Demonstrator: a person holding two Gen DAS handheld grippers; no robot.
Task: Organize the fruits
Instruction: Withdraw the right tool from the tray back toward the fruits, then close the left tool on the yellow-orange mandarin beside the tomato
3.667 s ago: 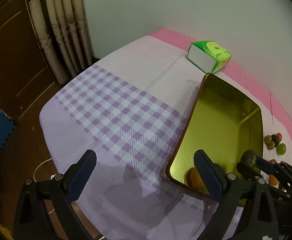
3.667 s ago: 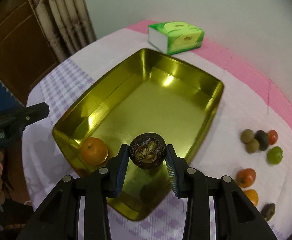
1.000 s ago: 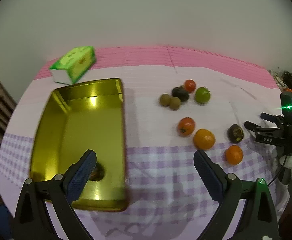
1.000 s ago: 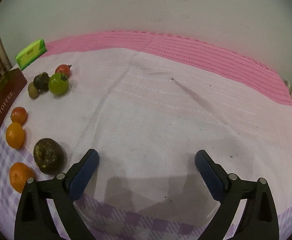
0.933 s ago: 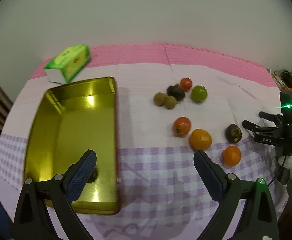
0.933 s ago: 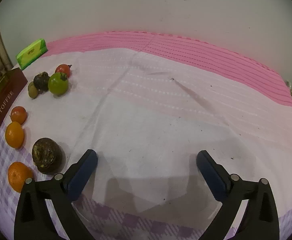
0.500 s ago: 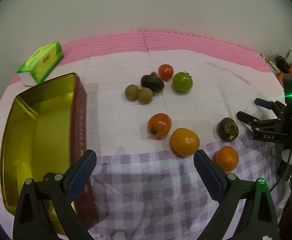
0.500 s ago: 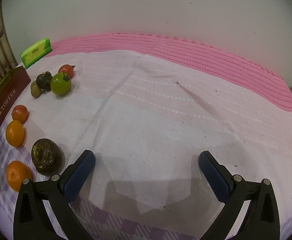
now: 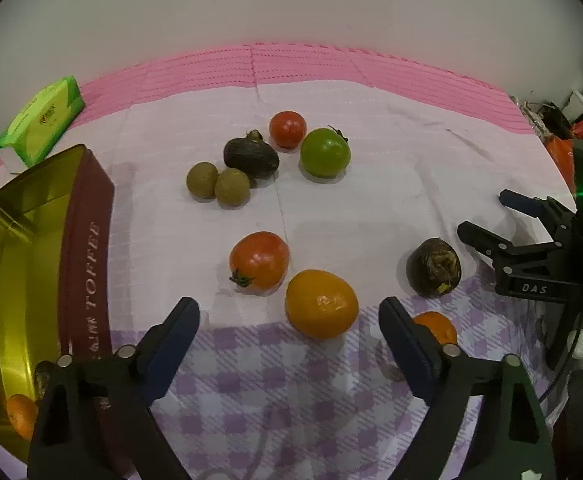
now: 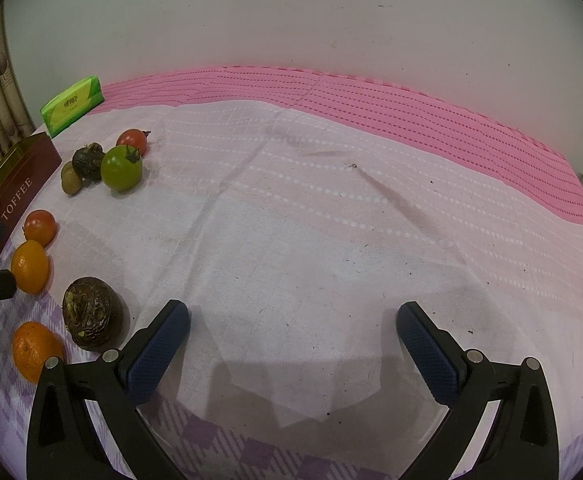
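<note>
Fruit scattered across cloth-covered table, loose on the cloth apart from what lies in the gold tin.

Left gripper: pointing steeply down over the near fruit, jaws closing yet set well apart, pads touching nothing. Large orange just ahead of the gap, between the fingertips' lines but clear of both. Red tomato just beyond it, touching or nearly touching. Second, smaller orange partly hidden behind the right finger.

Right gripper: wide apart, nothing between the pads, only bare cloth ahead. Seen from the left wrist camera at the far right, held low over the table edge, beside a dark wrinkled fruit.

Farther back, a tight cluster: two small brown fruits side by side, a dark fruit against them, a small red tomato and a green tomato just beside.

Gold tin at the left, "TOFFEE" lettered on its maroon side; inside its near corner, an orange fruit and something dark next to it, mostly hidden.

Green tissue pack beyond the tin, near the pink strip of cloth.
</note>
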